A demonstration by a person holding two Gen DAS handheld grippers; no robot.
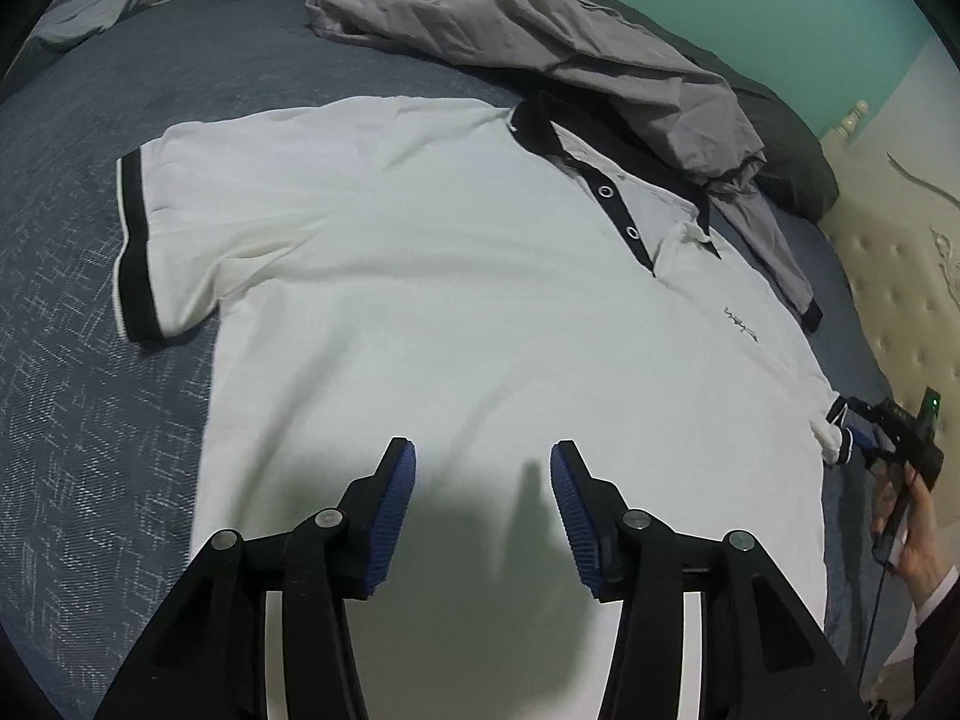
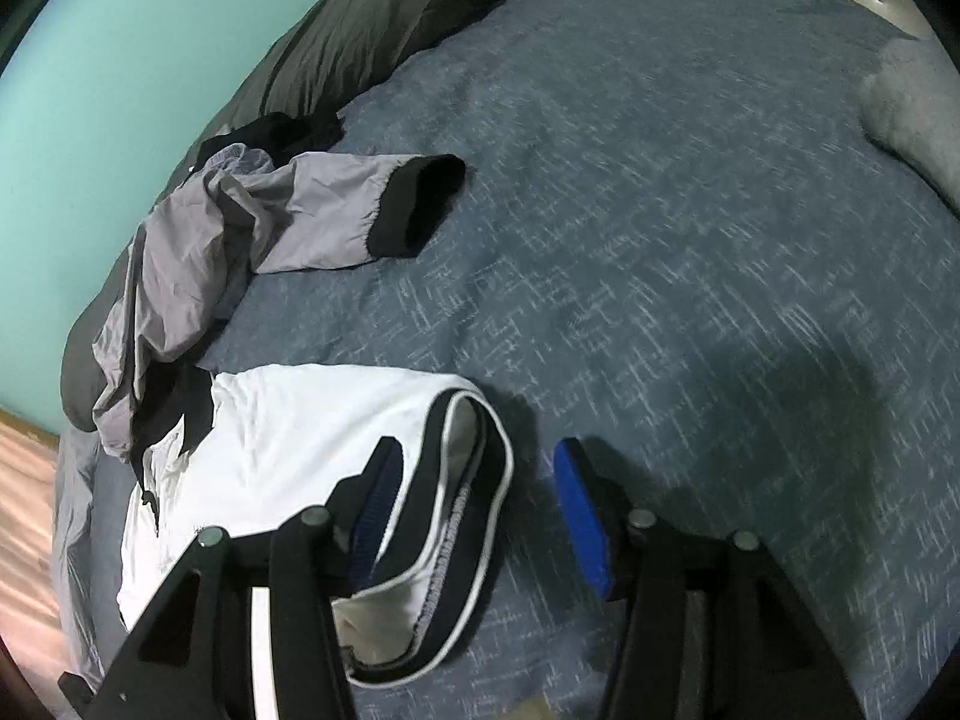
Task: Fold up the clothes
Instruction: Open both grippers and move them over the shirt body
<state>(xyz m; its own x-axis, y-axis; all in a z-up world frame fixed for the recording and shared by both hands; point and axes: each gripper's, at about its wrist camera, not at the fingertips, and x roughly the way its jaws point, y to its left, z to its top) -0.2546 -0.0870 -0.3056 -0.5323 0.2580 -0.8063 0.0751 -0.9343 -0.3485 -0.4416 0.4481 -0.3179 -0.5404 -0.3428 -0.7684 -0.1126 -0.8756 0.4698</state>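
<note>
A white polo shirt (image 1: pixel 450 300) with a black collar and black-banded sleeves lies flat, face up, on a blue bedspread (image 1: pixel 90 360). My left gripper (image 1: pixel 483 447) hangs open over the shirt's lower body, with nothing between its blue pads. In the right wrist view the shirt's other sleeve cuff (image 2: pixel 474 546) lies loosely on the bed between the spread fingers of my right gripper (image 2: pixel 478 447), close to the left finger; the pads do not press on it. The left wrist view also shows the right gripper (image 1: pixel 864 429) in a hand at that sleeve.
A crumpled grey jacket (image 1: pixel 540 48) with black cuffs lies beyond the collar, and its sleeve (image 2: pixel 336 210) reaches onto the bedspread (image 2: pixel 660 210). A dark pillow (image 1: pixel 780 138) lies along the teal wall. A tufted headboard (image 1: pixel 888 276) stands to the right, with a grey pillow (image 2: pixel 912 102) near it.
</note>
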